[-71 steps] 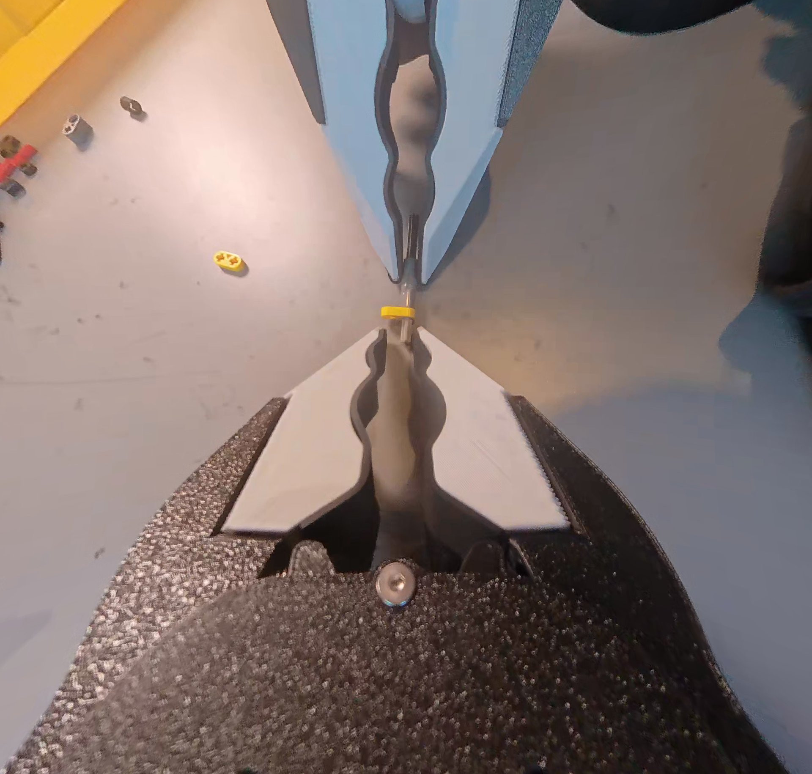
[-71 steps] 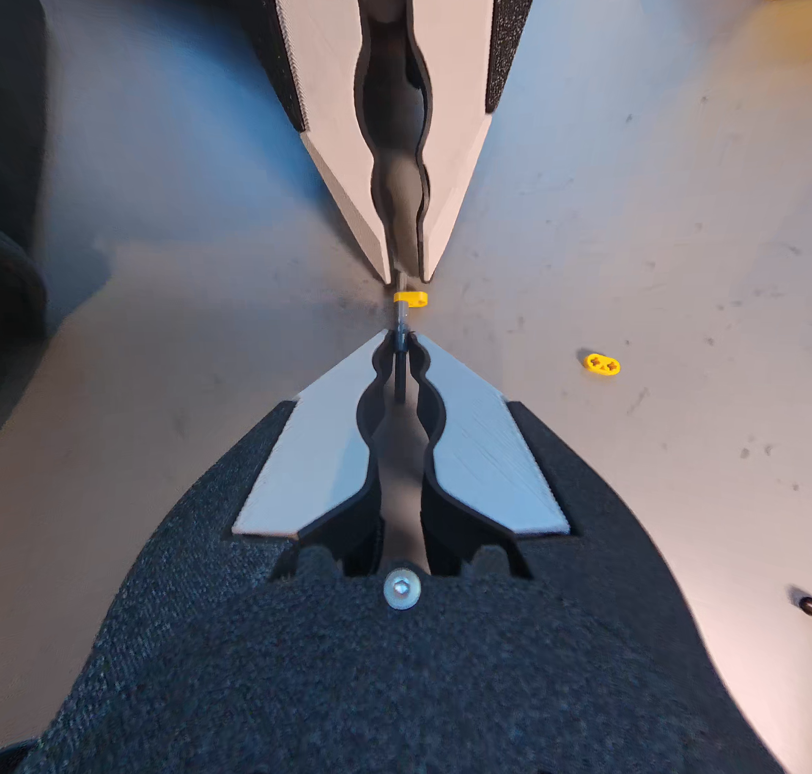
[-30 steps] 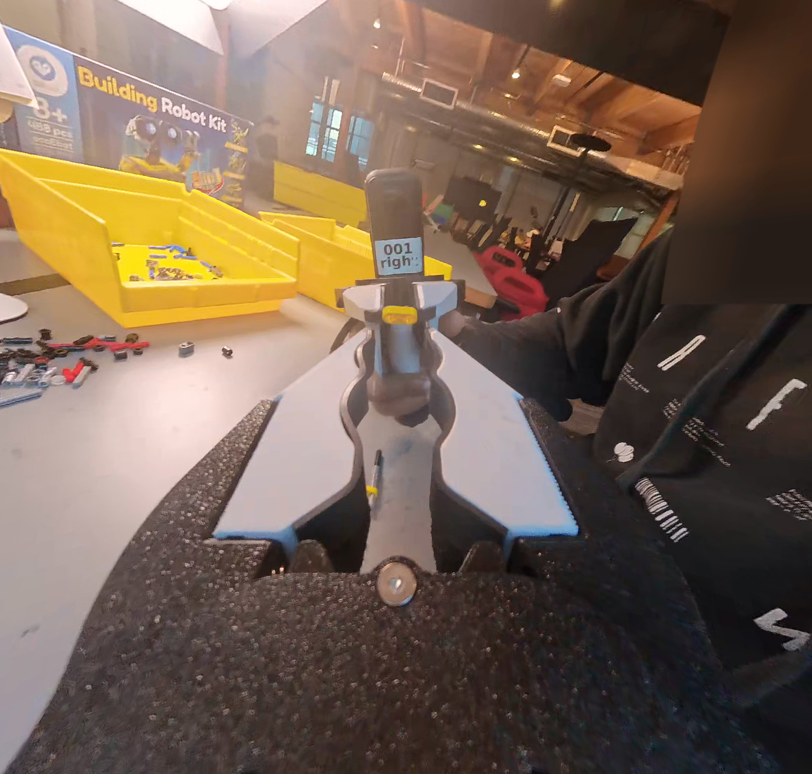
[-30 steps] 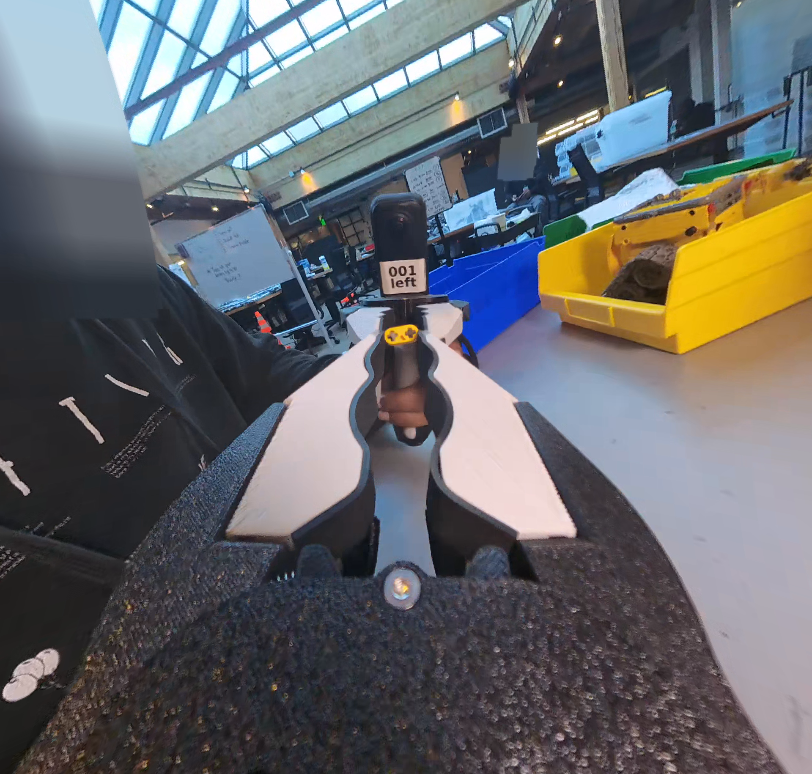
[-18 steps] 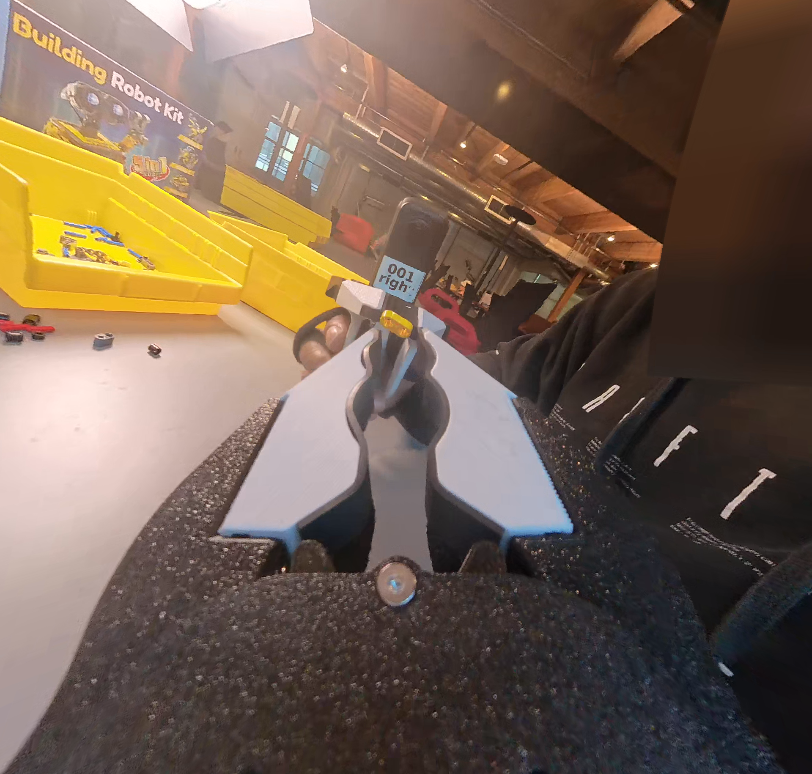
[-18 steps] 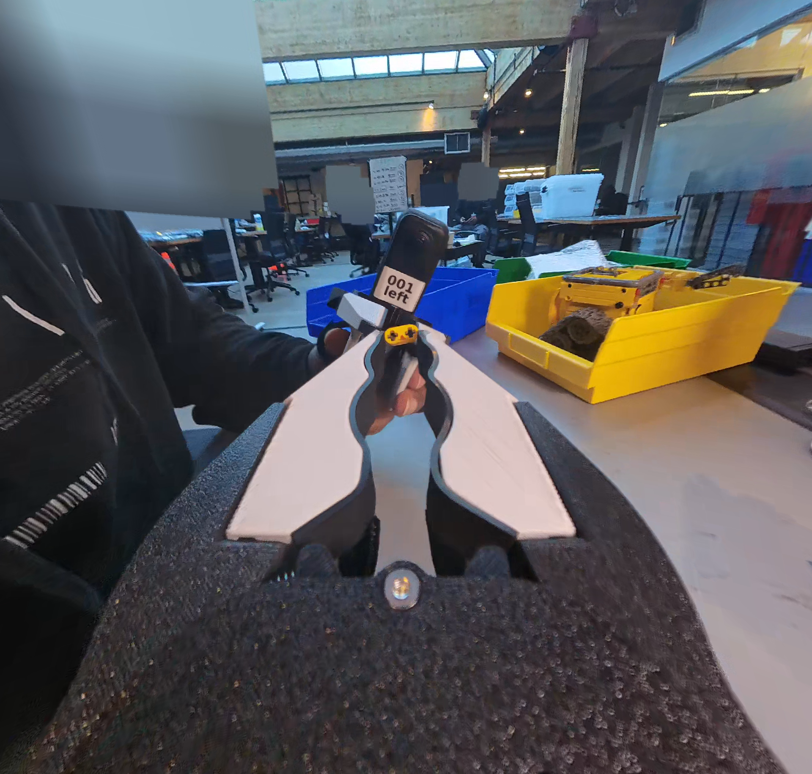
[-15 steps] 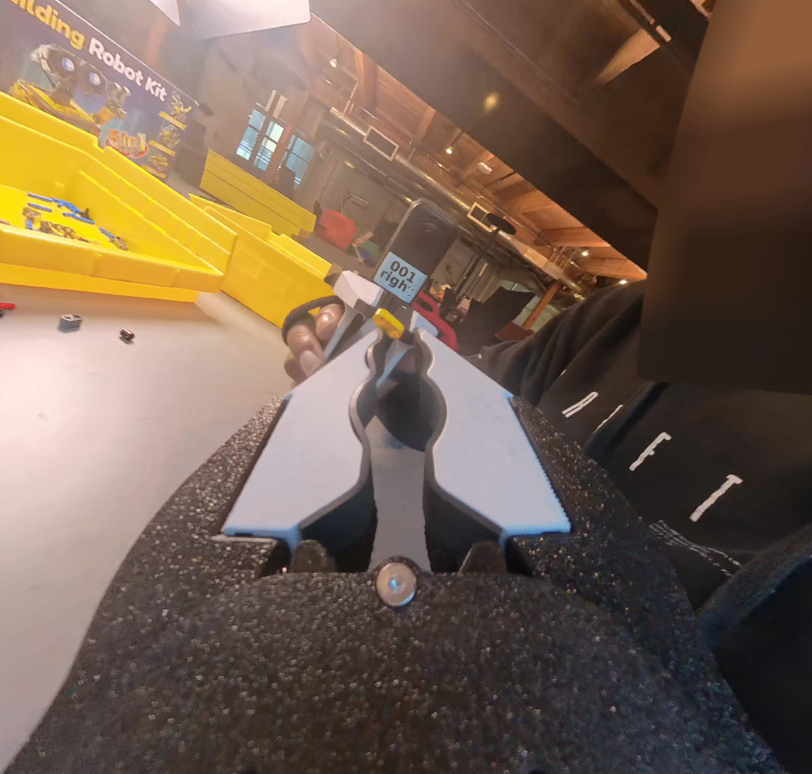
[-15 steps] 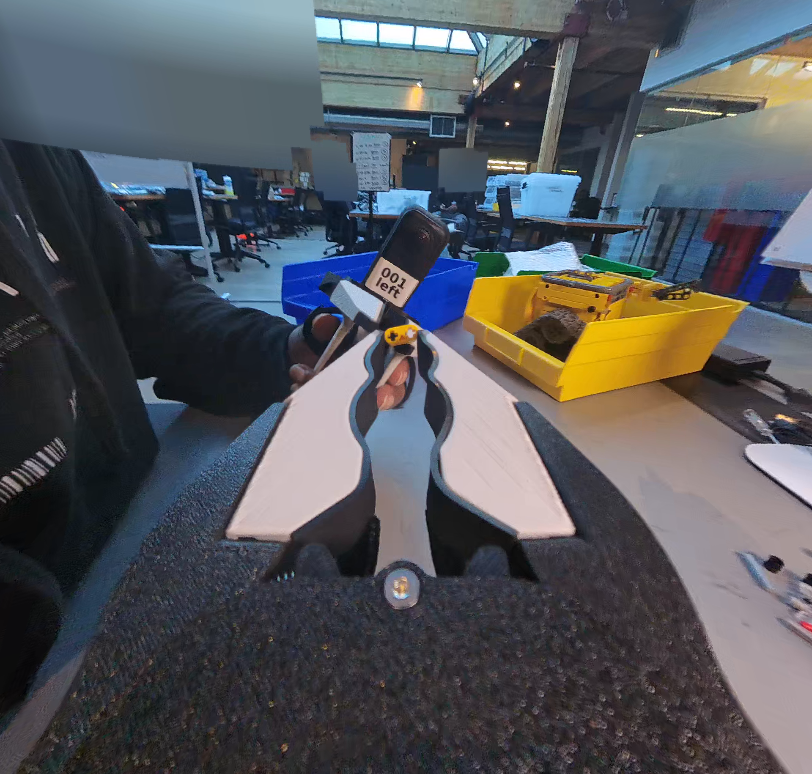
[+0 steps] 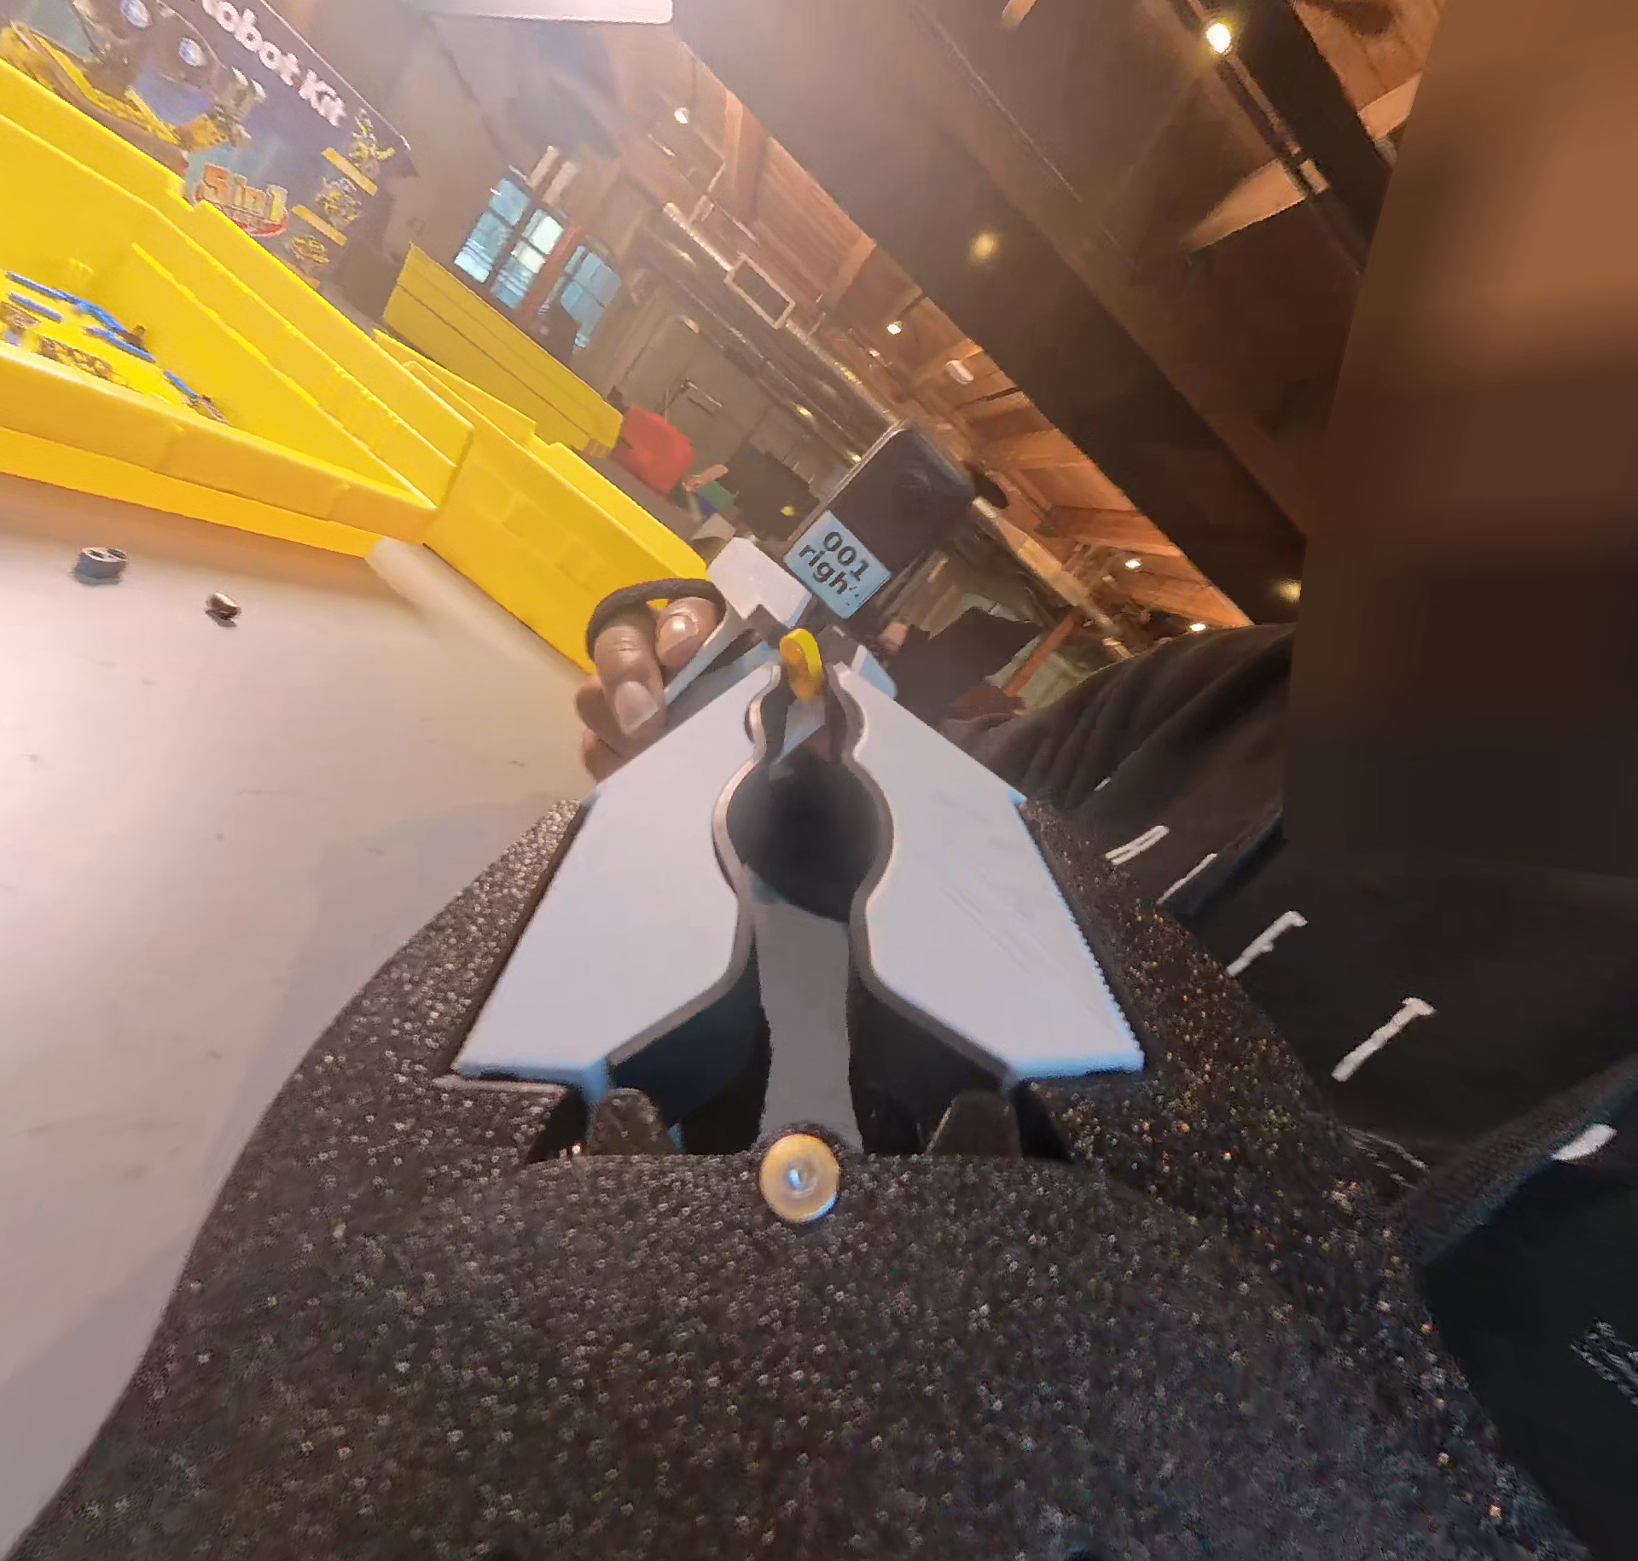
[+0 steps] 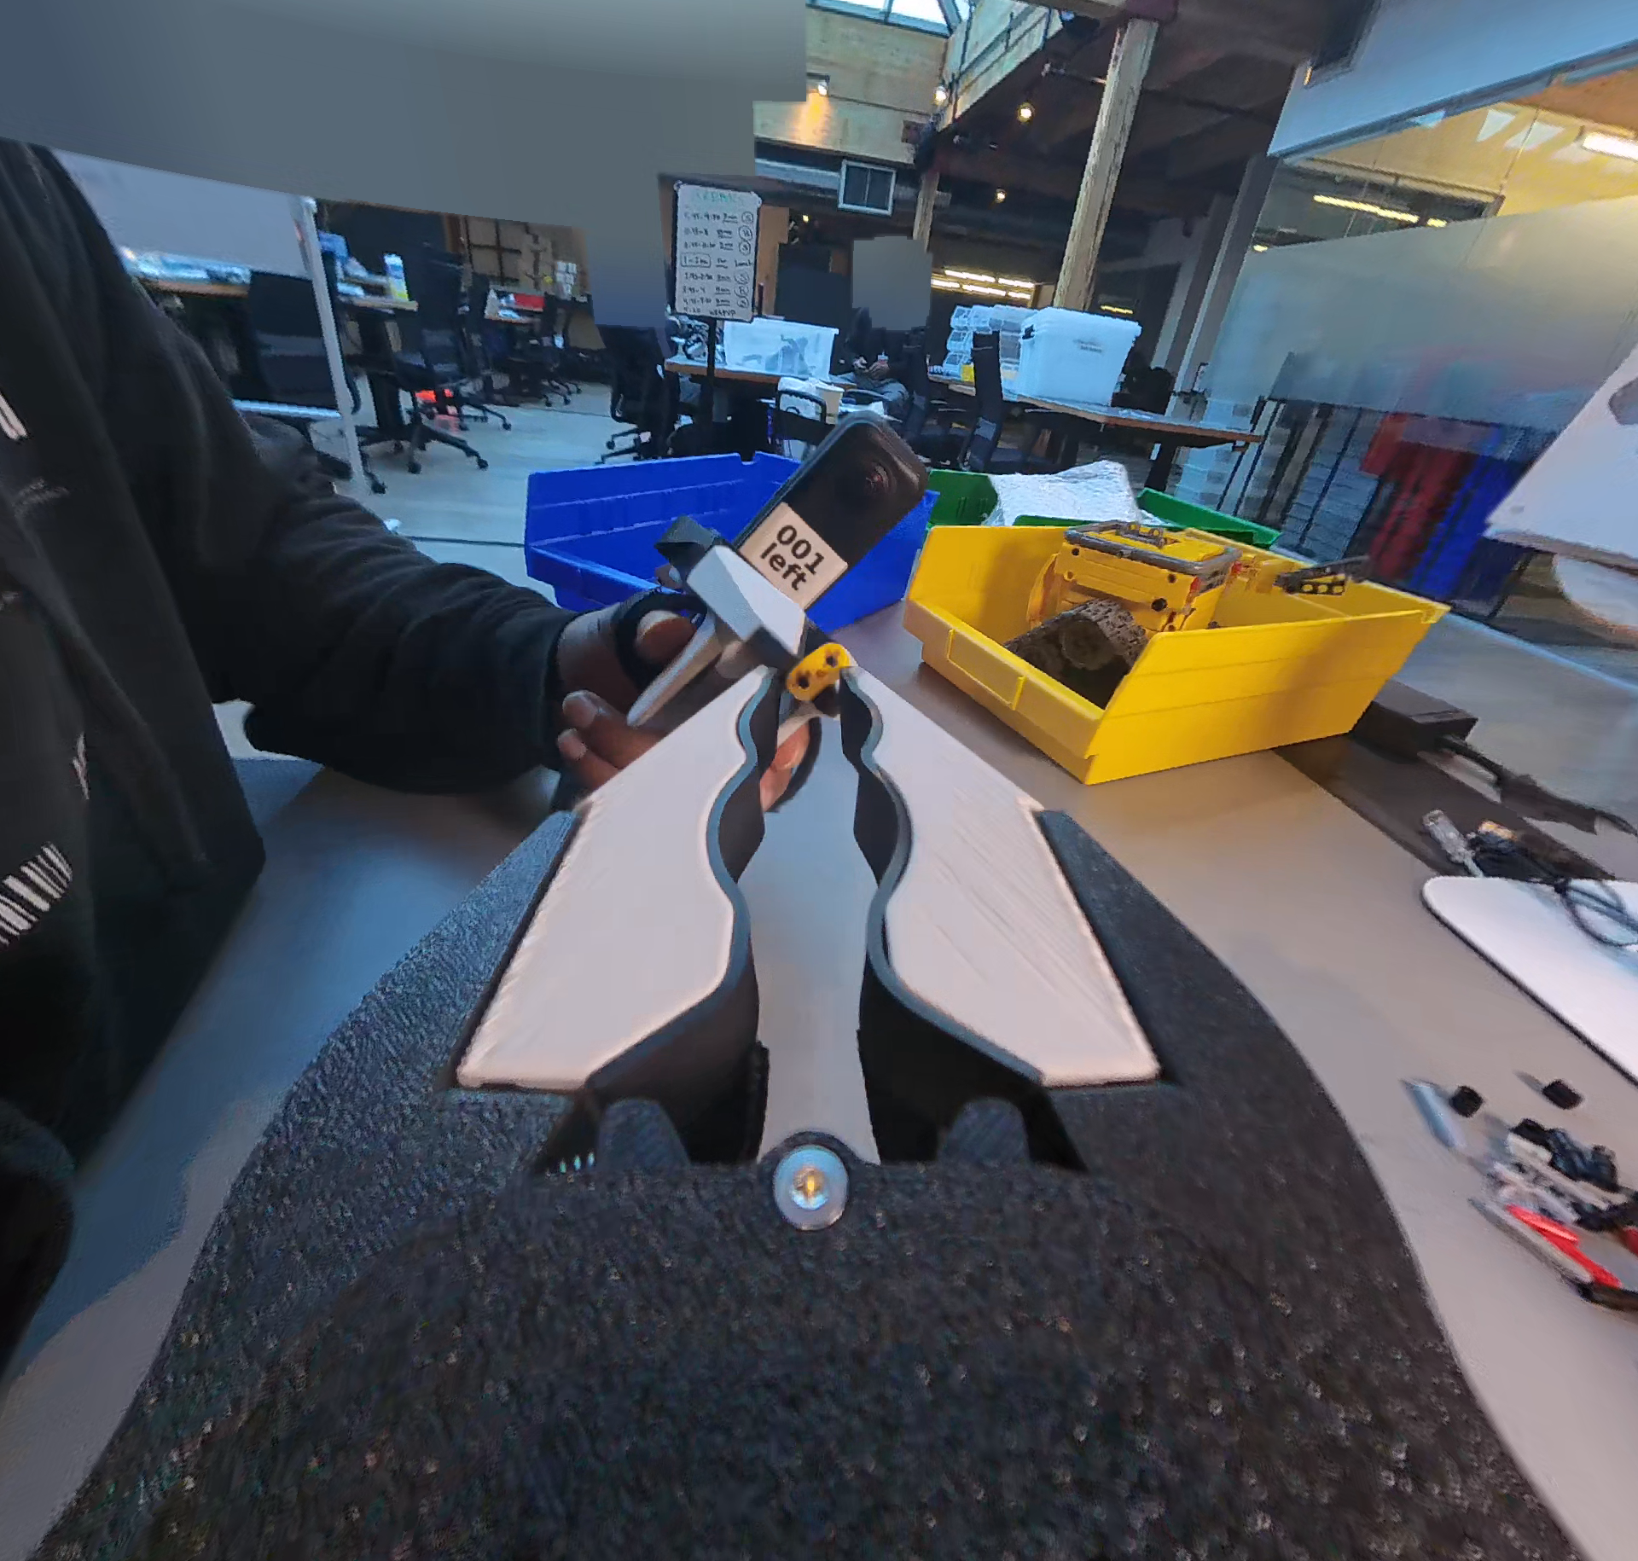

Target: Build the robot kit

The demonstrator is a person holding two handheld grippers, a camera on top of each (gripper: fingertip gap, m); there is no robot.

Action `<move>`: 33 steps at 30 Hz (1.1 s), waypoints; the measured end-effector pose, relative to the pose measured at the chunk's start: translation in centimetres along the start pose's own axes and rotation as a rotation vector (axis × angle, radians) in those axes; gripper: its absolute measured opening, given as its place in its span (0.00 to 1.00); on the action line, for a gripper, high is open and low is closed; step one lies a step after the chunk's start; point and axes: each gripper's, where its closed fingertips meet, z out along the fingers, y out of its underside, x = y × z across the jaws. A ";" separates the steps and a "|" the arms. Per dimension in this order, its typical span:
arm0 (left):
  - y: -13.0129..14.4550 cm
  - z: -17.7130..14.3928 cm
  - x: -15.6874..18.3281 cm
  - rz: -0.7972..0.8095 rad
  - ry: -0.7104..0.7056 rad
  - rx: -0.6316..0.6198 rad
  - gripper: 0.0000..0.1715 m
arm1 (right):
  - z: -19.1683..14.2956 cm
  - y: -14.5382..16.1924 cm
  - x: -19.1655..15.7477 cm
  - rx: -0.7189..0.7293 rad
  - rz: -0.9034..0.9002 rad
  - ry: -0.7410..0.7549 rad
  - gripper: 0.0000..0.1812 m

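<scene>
Your left gripper (image 9: 802,703) and right gripper (image 10: 811,703) meet tip to tip above the grey table (image 9: 222,809), both clenched on the small yellow two-hole link (image 10: 816,669) on its dark pin; twisting either wrist could pop it loose. Each gripper's camera (image 10: 851,477) carries a printed sticker (image 10: 791,559); a lettered robot kit box (image 9: 177,83) stands behind the yellow bins (image 9: 292,455)

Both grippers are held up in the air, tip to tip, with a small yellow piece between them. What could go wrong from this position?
1. The small yellow two-hole plastic connector sits only at the very tips of the left gripper and the right gripper, well above the grey table. A slight twist might drop it.
2. Which gripper really holds it cannot be told, so pulling apart may leave it with neither.
3. If it falls, it may roll among the loose small parts.
</scene>
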 end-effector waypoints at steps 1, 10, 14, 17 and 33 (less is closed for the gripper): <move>0.0 -0.1 -0.2 0.041 -0.031 -0.008 0.04 | 0.0 -0.1 0.2 0.005 0.053 -0.005 0.09; 0.8 -0.5 -3.3 0.613 -0.460 -0.225 0.04 | 0.3 2.2 1.9 -0.132 0.380 0.054 0.09; 0.5 -0.9 -3.9 0.693 -0.539 -0.241 0.04 | 0.4 2.6 2.3 -0.136 0.443 0.077 0.08; 0.6 -0.9 -4.2 0.721 -0.566 -0.261 0.04 | 0.5 2.9 2.1 -0.142 0.470 0.067 0.07; 1.5 -0.5 -4.0 0.913 -0.605 -0.356 0.05 | 0.1 3.2 1.4 -0.106 0.725 -0.102 0.04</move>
